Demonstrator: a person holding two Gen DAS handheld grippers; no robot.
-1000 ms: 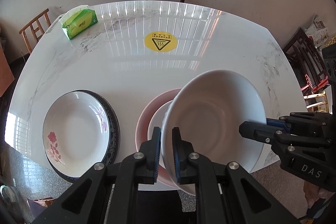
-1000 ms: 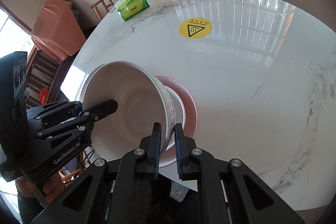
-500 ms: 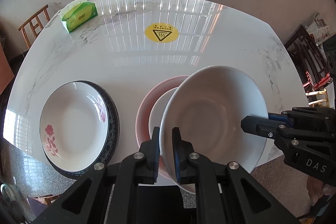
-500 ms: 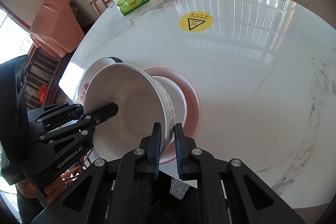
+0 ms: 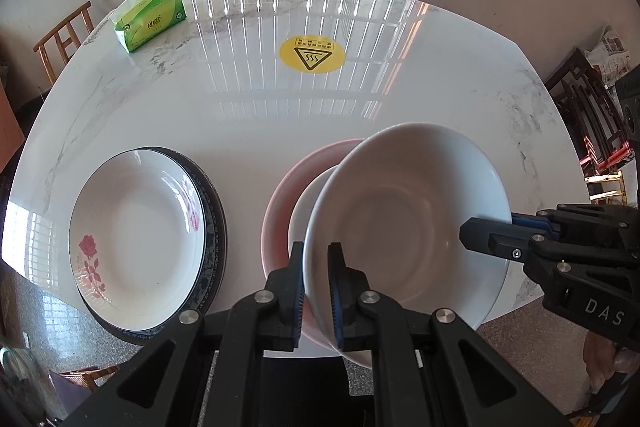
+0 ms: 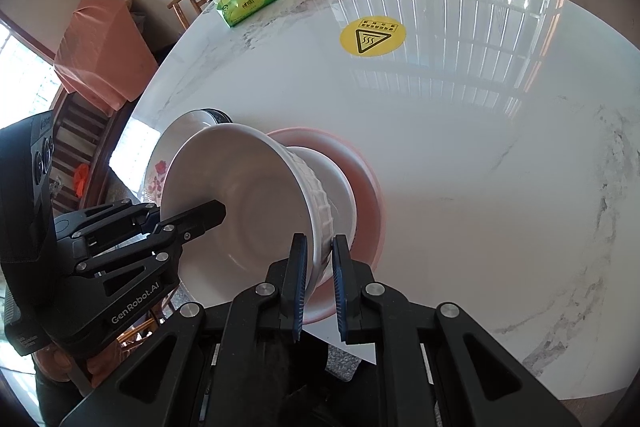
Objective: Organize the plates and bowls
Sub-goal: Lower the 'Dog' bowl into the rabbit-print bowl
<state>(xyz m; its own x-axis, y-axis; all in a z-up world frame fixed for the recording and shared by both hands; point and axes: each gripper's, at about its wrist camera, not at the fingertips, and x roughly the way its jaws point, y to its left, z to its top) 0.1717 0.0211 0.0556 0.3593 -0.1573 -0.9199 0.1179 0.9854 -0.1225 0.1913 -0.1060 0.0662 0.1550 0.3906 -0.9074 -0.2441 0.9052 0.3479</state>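
Left wrist view: both tongs [image 5: 316, 291] [image 6: 319, 283] — angled steeply down — pinch white bowl [image 5: 408, 223].

Your left hand-held gripper [image 5: 316, 291]: matte black angular linkage arms, silver round screws at the joints, blue ribbed pads on the fingers [image 5: 295, 291]. Side body reads "GenRobot.AI" in white. Your right hand-held gripper [image 6: 319, 285]: same black build, silver screws, blue pads; side reads "DAS" in white. Boxy black housing behind each.
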